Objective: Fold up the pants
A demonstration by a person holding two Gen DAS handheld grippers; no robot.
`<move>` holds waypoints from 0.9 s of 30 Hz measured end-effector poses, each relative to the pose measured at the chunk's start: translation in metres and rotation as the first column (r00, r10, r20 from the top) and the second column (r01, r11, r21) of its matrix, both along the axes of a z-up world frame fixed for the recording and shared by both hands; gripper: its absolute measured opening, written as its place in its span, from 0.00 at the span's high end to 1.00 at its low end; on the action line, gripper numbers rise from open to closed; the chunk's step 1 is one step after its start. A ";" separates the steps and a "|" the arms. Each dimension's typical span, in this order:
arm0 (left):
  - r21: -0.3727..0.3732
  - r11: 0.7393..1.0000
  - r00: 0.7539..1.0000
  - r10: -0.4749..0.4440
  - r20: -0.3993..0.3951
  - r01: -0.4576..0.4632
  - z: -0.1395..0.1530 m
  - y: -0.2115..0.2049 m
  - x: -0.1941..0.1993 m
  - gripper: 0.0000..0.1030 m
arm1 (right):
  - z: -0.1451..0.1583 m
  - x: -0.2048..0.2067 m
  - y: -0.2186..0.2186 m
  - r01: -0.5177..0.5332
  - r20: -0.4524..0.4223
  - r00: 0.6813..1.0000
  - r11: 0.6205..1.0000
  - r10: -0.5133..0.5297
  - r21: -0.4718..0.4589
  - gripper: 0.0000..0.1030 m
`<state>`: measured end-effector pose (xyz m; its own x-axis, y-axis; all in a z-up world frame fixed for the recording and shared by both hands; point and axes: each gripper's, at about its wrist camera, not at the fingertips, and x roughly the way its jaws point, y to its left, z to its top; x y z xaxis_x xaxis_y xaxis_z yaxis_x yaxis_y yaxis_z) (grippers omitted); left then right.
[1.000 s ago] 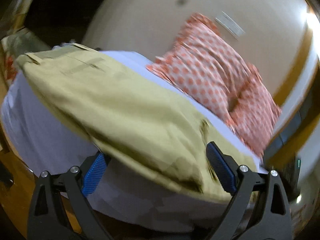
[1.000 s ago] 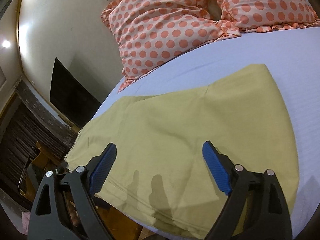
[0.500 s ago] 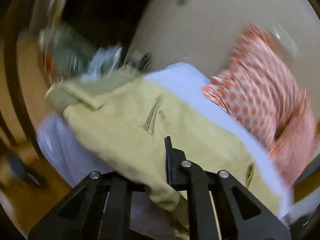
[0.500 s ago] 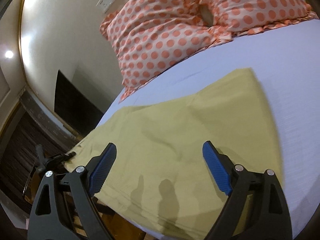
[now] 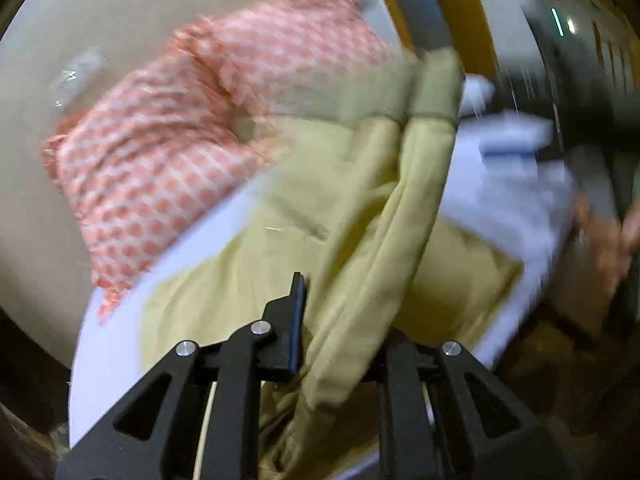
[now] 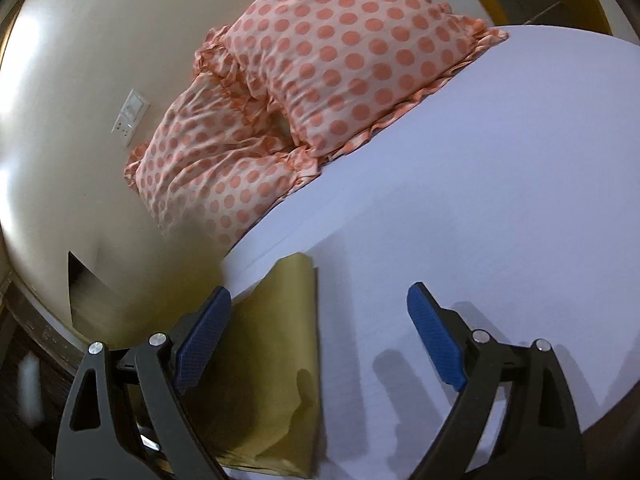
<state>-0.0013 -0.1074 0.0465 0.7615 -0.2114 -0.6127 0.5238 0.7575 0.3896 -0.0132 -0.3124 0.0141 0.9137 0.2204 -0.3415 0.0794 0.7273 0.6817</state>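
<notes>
left wrist view: heavy motion blur. black two-finger left gripper is clamped on a bunched fold of the olive-yellow cotton pants; cloth fills the gap between the fingers and hangs down past them. from the grip a thick lifted band of fabric runs up and away to the waistband end at upper right, held above the rest of the pants, which lie flat on the pale lavender bed sheet. the pink-and-white pillows with orange polka dots sit at the far left of the bed against the beige wall. a blurred bare hand shows at the right edge.

right wrist view: sharp. right gripper with blue ribbed pads is spread wide, nothing between the pads, hovering over the sheet and casting shadows on it. a flat strip of the pants lies near the bed's left edge, running under the left-hand pad. pillows lean on the wall beyond, beside a white wall switch plate.
</notes>
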 end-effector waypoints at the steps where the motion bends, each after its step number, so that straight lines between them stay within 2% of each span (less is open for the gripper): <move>1: -0.004 1.000 0.998 -0.016 -0.055 0.016 -0.012 -0.001 0.001 0.83 | 0.000 0.003 -0.001 -0.012 -0.008 1.000 1.000 0.012 -0.006 0.11; 2: -0.001 1.000 0.998 -0.013 -0.058 0.013 -0.016 -0.002 -0.002 0.83 | 0.001 0.008 0.000 -0.032 -0.016 0.999 0.999 0.032 -0.010 0.11; 3: 0.027 0.999 1.000 -0.016 -0.024 0.017 -0.020 -0.003 -0.010 0.82 | 0.000 0.015 0.002 -0.067 -0.028 0.997 0.998 0.067 -0.011 0.11; 5: 0.046 0.998 0.999 -0.035 0.006 0.035 -0.018 -0.001 -0.022 0.77 | -0.001 0.027 0.006 -0.116 -0.054 0.992 0.993 0.115 -0.013 0.12; 6: 0.021 0.998 0.999 -0.051 -0.007 0.051 -0.013 0.004 -0.029 0.74 | -0.001 0.033 0.009 -0.143 -0.065 0.988 0.990 0.141 -0.015 0.16; 8: -0.076 0.994 0.995 -0.078 -0.054 0.074 0.006 0.025 -0.038 0.62 | -0.002 0.050 0.017 -0.191 -0.117 0.976 0.980 0.185 -0.049 0.24; 9: -0.117 0.991 0.995 -0.079 -0.067 0.071 0.013 0.036 -0.038 0.50 | -0.003 0.054 0.021 -0.203 -0.135 0.972 0.977 0.193 -0.062 0.26; 10: -0.180 0.982 0.994 -0.076 -0.079 0.061 0.021 0.053 -0.040 0.39 | -0.005 0.061 0.024 -0.219 -0.165 0.965 0.973 0.205 -0.074 0.28; 11: -0.238 0.971 0.996 -0.050 -0.078 0.030 0.030 0.071 -0.037 0.35 | -0.005 0.065 0.025 -0.225 -0.164 0.964 0.971 0.209 -0.084 0.29; 12: -0.273 0.962 0.997 -0.015 -0.081 -0.008 0.039 0.081 -0.024 0.31 | -0.005 0.070 0.027 -0.240 -0.173 0.960 0.966 0.222 -0.093 0.35; 13: -0.310 0.948 0.995 0.041 -0.089 -0.067 0.044 0.099 -0.013 0.30 | -0.006 0.073 0.029 -0.260 -0.176 0.954 0.962 0.241 -0.088 0.45; 14: -0.352 0.920 0.983 0.138 -0.121 -0.172 0.047 0.127 0.006 0.30 | -0.008 0.077 0.031 -0.296 -0.176 0.943 0.953 0.281 -0.063 0.51; 15: -0.371 0.901 0.972 0.181 -0.153 -0.226 0.046 0.143 0.019 0.30 | -0.012 0.083 0.035 -0.346 -0.181 0.925 0.938 0.335 -0.028 0.52; 16: -0.396 0.871 0.952 0.222 -0.212 -0.291 0.043 0.162 0.037 0.30 | -0.011 0.084 0.038 -0.352 -0.176 0.924 0.935 0.338 -0.051 0.52; 17: -0.416 0.828 0.915 0.260 -0.308 -0.375 0.034 0.185 0.062 0.31 | -0.010 0.085 0.038 -0.357 -0.178 0.923 0.932 0.342 -0.060 0.52; 18: -0.423 0.807 0.891 0.259 -0.373 -0.412 0.026 0.197 0.078 0.32 | -0.011 0.087 0.034 -0.356 -0.166 0.923 0.934 0.346 -0.037 0.54; 19: -0.420 0.795 0.869 0.254 -0.425 -0.438 0.018 0.204 0.093 0.32 | -0.011 0.087 0.032 -0.353 -0.163 0.924 0.936 0.345 -0.022 0.55; 21: -0.414 0.784 0.840 0.238 -0.488 -0.463 0.007 0.211 0.110 0.32 | -0.011 0.088 0.031 -0.370 -0.157 0.917 0.929 0.366 0.003 0.55; 23: -0.425 0.771 0.809 0.189 -0.557 -0.473 -0.005 0.210 0.128 0.34 | -0.013 0.088 0.032 -0.404 -0.142 0.905 0.915 0.402 0.018 0.63; 24: -0.438 0.768 0.804 0.163 -0.573 -0.468 -0.008 0.209 0.128 0.36 | -0.017 0.089 0.030 -0.427 -0.139 0.892 0.903 0.429 0.050 0.76; 25: -0.450 0.767 0.810 0.150 -0.567 -0.457 -0.007 0.208 0.133 0.41 | -0.019 0.093 0.028 -0.442 -0.135 0.882 0.893 0.450 0.090 0.80; 26: -0.455 0.767 0.804 0.129 -0.581 -0.452 -0.008 0.205 0.140 0.44 | -0.021 0.096 0.025 -0.455 -0.122 0.873 0.879 0.472 0.144 0.82; 27: -0.455 0.765 0.799 0.127 -0.587 -0.456 -0.008 0.203 0.143 0.57 | -0.024 0.097 0.022 -0.470 -0.102 0.863 0.860 0.495 0.198 0.84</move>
